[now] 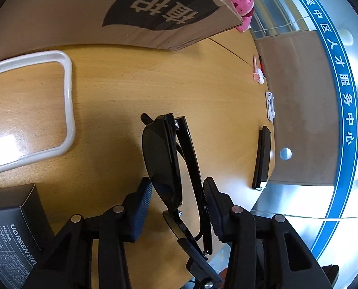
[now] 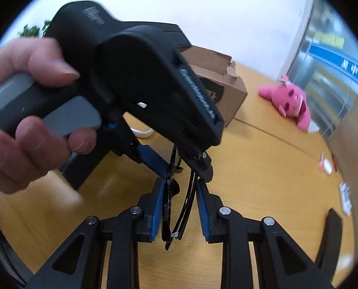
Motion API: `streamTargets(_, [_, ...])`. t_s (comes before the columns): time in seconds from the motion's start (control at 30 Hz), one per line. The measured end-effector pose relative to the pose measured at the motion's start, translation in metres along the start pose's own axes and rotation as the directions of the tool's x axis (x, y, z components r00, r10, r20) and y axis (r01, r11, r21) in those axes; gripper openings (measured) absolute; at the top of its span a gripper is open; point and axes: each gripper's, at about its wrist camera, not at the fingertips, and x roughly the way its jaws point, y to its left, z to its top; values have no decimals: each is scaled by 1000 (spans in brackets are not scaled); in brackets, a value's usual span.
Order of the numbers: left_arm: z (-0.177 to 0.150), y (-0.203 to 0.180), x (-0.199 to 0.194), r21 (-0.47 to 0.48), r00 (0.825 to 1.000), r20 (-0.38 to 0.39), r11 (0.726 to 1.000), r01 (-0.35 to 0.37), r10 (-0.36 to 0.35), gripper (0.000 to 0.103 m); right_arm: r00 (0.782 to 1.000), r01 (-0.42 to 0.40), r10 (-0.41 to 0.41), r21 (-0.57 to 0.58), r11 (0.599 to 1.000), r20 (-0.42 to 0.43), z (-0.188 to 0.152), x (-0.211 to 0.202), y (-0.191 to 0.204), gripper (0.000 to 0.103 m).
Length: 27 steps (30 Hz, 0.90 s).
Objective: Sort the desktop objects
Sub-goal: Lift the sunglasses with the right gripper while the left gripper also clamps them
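Observation:
Black folded sunglasses (image 1: 169,163) hang above the wooden table (image 1: 121,91), between the jaws of both grippers. My left gripper (image 1: 177,192) has its pads either side of the glasses; the right pad touches the temple arm, the left pad stands near the lens. In the right wrist view the same sunglasses (image 2: 169,207) sit between my right gripper's (image 2: 180,204) blue pads, with the left pad against the frame and a gap at the right pad. The left gripper's body (image 2: 140,79), held by a hand, fills the upper left there.
A cardboard box (image 1: 135,12) stands at the back, with a pink plush toy (image 2: 289,101) beside it. A white-rimmed tray (image 1: 68,101) lies at left, a dark UGREEN box (image 1: 12,236) at lower left. A black phone-like slab (image 1: 263,156) and small items (image 1: 270,106) lie near the table's right edge.

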Motion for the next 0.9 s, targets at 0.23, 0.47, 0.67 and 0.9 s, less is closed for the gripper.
streamTargets(0.23, [-3,-8,-5,35,999,39,999,-12,11,31,1000,14,-14,18,1000,-25,3,7,1,42])
streamTargets(0.47, [-4,6,-11,1,999,38,1000,3,-3,30,999,-26,28,54,998,-29,5,10,-1,30])
streamTargets(0.67, [-2,5,-22,14,998,63,1000,3,-4,28,1000,-11,12,73,997,-6,14,3,-5,4])
streamTargets(0.9, [4,0,-60,44,991,133,999,-1,-5,28,999,0,-4,87,996,44,38,-4,-9,4])
